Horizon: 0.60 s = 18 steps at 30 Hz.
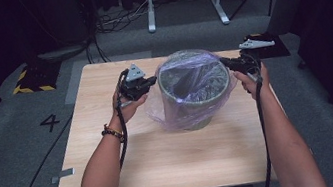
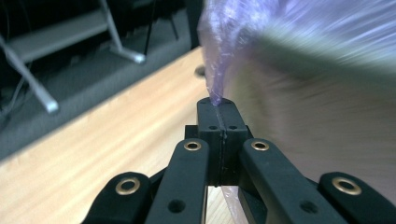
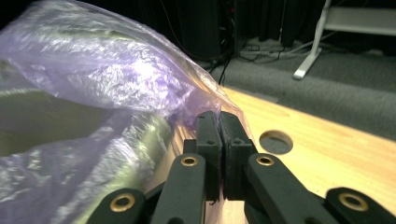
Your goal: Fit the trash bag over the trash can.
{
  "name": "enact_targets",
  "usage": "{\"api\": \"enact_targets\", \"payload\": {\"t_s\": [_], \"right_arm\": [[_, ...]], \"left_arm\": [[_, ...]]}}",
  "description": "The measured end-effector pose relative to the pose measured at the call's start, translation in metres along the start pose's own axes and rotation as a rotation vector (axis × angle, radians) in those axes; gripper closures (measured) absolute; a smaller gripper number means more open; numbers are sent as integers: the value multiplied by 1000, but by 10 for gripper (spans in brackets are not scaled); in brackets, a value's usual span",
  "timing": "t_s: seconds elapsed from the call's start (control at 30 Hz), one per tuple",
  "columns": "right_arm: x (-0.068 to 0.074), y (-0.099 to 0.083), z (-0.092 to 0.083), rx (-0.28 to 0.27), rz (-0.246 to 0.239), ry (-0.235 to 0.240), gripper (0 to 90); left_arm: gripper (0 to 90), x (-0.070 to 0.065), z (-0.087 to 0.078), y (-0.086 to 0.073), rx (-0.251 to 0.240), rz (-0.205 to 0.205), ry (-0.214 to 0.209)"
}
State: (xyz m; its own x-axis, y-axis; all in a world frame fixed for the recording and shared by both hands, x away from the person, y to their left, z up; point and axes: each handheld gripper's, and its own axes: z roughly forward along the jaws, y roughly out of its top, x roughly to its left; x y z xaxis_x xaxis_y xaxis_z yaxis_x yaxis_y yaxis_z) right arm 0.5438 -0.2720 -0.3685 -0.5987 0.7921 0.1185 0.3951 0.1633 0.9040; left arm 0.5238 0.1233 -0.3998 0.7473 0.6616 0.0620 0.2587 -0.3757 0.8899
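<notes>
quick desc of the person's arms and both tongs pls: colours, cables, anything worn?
Both tongs, left and right, are black with brass rivets, each topped by a grey three-cornered plate and trailing a black cable. Bare forearms, white short sleeves, and a beaded bracelet on the left wrist.

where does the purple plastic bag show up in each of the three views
High view: purple bag at table centre, draped over the grey bin.
Left gripper view: top right, its edge pinched in the shut jaws.
Right gripper view: left half, its edge in the shut jaws.
Shared landmark: the wooden table.
</notes>
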Motion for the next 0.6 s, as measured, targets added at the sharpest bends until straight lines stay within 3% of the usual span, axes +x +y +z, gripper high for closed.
{"api": "enact_targets", "payload": {"t_s": [0.03, 0.07, 0.2, 0.33, 0.6], "right_arm": [[-1, -1, 2, 3, 4, 4, 879], [-1, -3, 3, 11, 7, 7, 878], [1, -8, 9, 35, 1, 18, 876], [-1, -11, 14, 44, 15, 14, 878], [-1, -28, 22, 105, 33, 21, 878]], "left_arm": [[900, 0, 0, 0, 0, 0, 0], [900, 1, 12, -6, 42, -8, 0], [900, -2, 27, -14, 70, -26, -16], [900, -8, 36, -17, 93, -5, -6], [900, -17, 38, -28, 101, -13, -45]]}}
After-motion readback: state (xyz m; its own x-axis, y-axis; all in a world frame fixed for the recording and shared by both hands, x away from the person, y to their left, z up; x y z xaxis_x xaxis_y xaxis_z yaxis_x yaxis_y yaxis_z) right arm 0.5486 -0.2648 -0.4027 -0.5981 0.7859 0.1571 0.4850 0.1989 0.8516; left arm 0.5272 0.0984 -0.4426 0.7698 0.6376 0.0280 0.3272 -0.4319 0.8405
